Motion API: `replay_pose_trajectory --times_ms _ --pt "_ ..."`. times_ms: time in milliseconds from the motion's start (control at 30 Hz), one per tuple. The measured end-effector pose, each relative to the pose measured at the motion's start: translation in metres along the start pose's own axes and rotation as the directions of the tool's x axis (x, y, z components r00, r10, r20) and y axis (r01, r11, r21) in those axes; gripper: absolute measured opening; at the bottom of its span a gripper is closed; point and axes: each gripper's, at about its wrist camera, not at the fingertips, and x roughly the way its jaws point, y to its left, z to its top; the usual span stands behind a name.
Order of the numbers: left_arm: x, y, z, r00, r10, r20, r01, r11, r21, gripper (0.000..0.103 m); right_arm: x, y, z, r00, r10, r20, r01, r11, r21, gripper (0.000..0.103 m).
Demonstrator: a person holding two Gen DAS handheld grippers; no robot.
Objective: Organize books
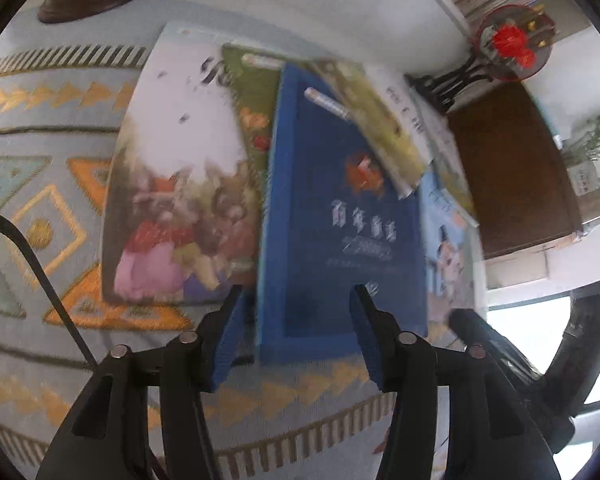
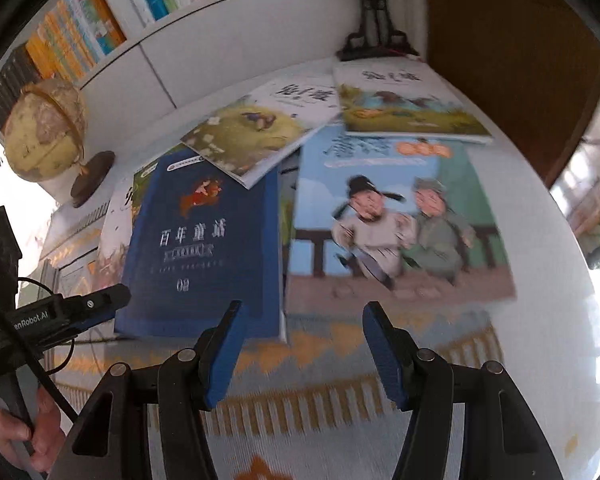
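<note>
I have both grippers hanging over a loose spread of picture books on the patterned cloth [image 2: 332, 408]. My left gripper [image 1: 296, 300] has its blue pads partly apart with nothing between them, above the near edge of the dark blue book [image 1: 340, 216]; I cannot tell whether they touch it (the frame is smeared). My right gripper [image 2: 300, 316] is likewise part-open and empty, over bare cloth just short of the gap between the dark blue book [image 2: 204, 240] and the light blue book with two cartoon figures [image 2: 400, 220]. A green-covered book [image 2: 256, 132] lies tilted across the dark blue book's far corner, and another [image 2: 404, 100] overlaps the light blue one's far edge. In the left view a white-topped picture book [image 1: 180, 184] lies just left of the dark blue one, partly under it. A globe [image 2: 44, 128] stands near the shelf of upright books [image 2: 80, 28].
</note>
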Motion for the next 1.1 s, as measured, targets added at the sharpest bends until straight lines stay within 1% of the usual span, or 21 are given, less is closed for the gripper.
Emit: replay_pose_trajectory --times_ms 100,133,200,267,367,500,533,600,633,667,733,767,867,900,933,967,1033,1100 --pt "0.005 -0.004 0.003 1.0 -0.003 -0.007 0.003 1.0 0.019 0.05 0.014 0.012 0.009 1.0 0.021 -0.015 -0.021 0.999 -0.033 0.052" --pt "0.006 -0.005 0.004 1.0 -0.004 -0.005 0.005 1.0 0.021 0.05 0.019 0.015 0.012 0.999 0.037 -0.024 -0.037 0.999 -0.039 0.048" --pt "0.007 -0.008 0.004 1.0 0.007 -0.005 -0.007 0.999 0.032 0.05 0.026 0.02 0.014 0.998 0.051 -0.04 -0.053 0.998 -0.045 0.045" --pt "0.007 -0.008 0.004 1.0 0.005 -0.002 -0.005 0.999 0.036 0.05 0.032 0.022 0.015 0.997 0.061 -0.054 -0.063 0.997 -0.039 0.044" --pt "0.006 -0.006 0.003 1.0 -0.006 0.002 0.006 0.999 0.033 0.05 0.032 0.024 0.015 0.997 0.061 -0.046 -0.063 0.997 -0.046 0.044" --pt "0.005 -0.007 0.003 1.0 0.002 0.001 -0.003 0.999 0.046 0.05 0.034 0.024 0.015 0.997 0.062 -0.049 -0.065 0.996 -0.057 0.045" --pt "0.003 -0.007 0.003 1.0 -0.009 -0.001 0.009 0.999 0.044 0.05 0.034 0.025 0.015 0.997 0.061 -0.049 -0.064 0.996 -0.06 0.045" --pt "-0.006 -0.007 0.002 0.996 -0.093 0.007 0.093 0.995 0.03 0.05 0.034 0.025 0.014 0.998 0.048 -0.052 -0.051 0.997 -0.066 0.045" --pt "-0.012 -0.006 0.002 0.985 -0.171 0.012 0.171 0.985 0.02 0.05 0.034 0.023 0.013 0.998 0.044 -0.053 -0.048 0.997 -0.064 0.047" --pt "-0.017 -0.006 0.002 0.97 -0.242 0.005 0.242 0.97 0.009 0.05 0.035 0.021 0.013 0.998 0.044 -0.054 -0.047 0.997 -0.056 0.048" --pt "-0.018 -0.008 0.001 0.952 -0.306 -0.017 0.306 0.952 -0.003 0.066 0.037 0.013 0.012 0.996 0.058 -0.062 -0.058 0.998 -0.007 0.052" --pt "-0.018 -0.009 -0.001 0.949 -0.315 -0.015 0.315 0.949 -0.004 0.067 0.036 0.009 0.012 0.996 0.076 -0.055 -0.076 0.997 0.019 0.052" --pt "-0.008 -0.017 -0.005 0.958 -0.288 -0.009 0.288 0.958 0.005 0.067 0.037 0.004 0.014 0.992 0.109 -0.058 -0.106 0.993 0.054 0.054" --pt "-0.003 -0.019 -0.006 0.961 -0.276 -0.005 0.276 0.961 0.002 0.065 0.037 0.004 0.014 0.992 0.113 -0.061 -0.11 0.993 0.051 0.054" --pt "0.003 -0.019 -0.006 0.968 -0.249 0.002 0.249 0.968 -0.011 0.058 0.038 0.004 0.013 0.992 0.114 -0.061 -0.112 0.993 0.041 0.054" --pt "0.008 -0.019 -0.007 0.973 -0.23 0.005 0.23 0.973 -0.022 0.053 0.038 0.005 0.013 0.992 0.114 -0.061 -0.112 0.993 0.029 0.054" --pt "0.014 -0.016 -0.007 0.981 -0.193 0.028 0.194 0.98 -0.05 0.032 0.038 0.005 0.012 0.991 0.117 -0.061 -0.116 0.993 0.016 0.054" --pt "0.017 -0.011 -0.006 0.982 -0.183 0.044 0.186 0.978 -0.095 0.026 0.037 0.003 0.013 0.989 0.132 -0.064 -0.131 0.991 0.025 0.054"
